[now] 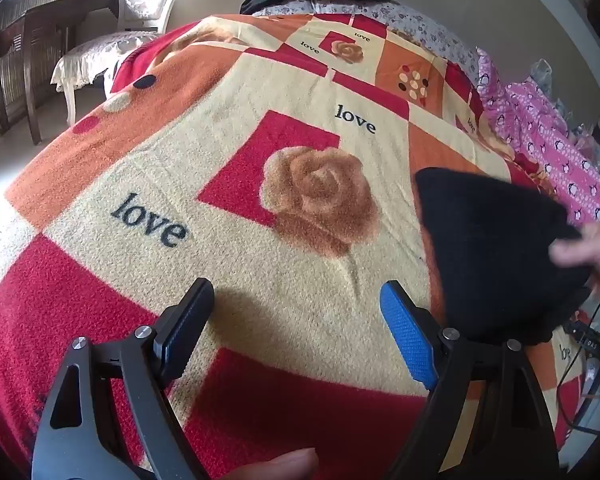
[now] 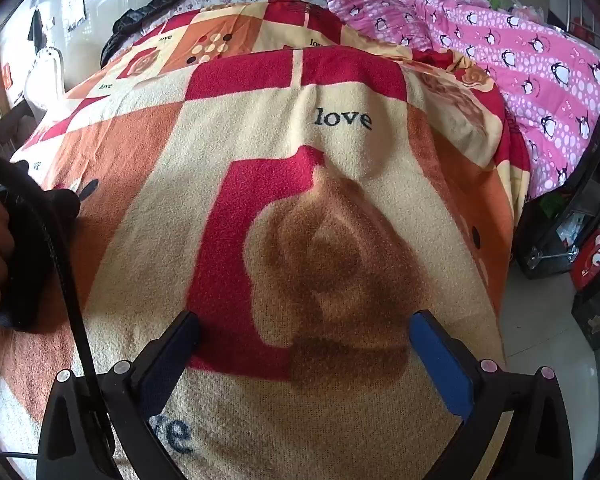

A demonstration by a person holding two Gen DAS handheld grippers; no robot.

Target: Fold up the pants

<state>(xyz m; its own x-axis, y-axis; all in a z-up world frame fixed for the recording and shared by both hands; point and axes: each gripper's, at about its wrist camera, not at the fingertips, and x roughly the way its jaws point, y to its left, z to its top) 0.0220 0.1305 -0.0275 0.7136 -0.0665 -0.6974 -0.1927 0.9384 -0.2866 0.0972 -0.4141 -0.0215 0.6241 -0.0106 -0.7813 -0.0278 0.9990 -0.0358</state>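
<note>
Both tools gape, nothing held: left gripper and right gripper over red-cream fleece rose blanket. Black knit pants lie bunched just right of left gripper, a blurred hand touching them. Judgement: spread flat first, then pinch waistband corners w/ both.

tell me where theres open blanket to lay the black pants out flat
The widest free patch of blanket runs from the rose print left to the "love" lettering, ahead of the open left tongs. Crowded: the right edge, with the black pants, a hand and the pink penguin bedding.
</note>
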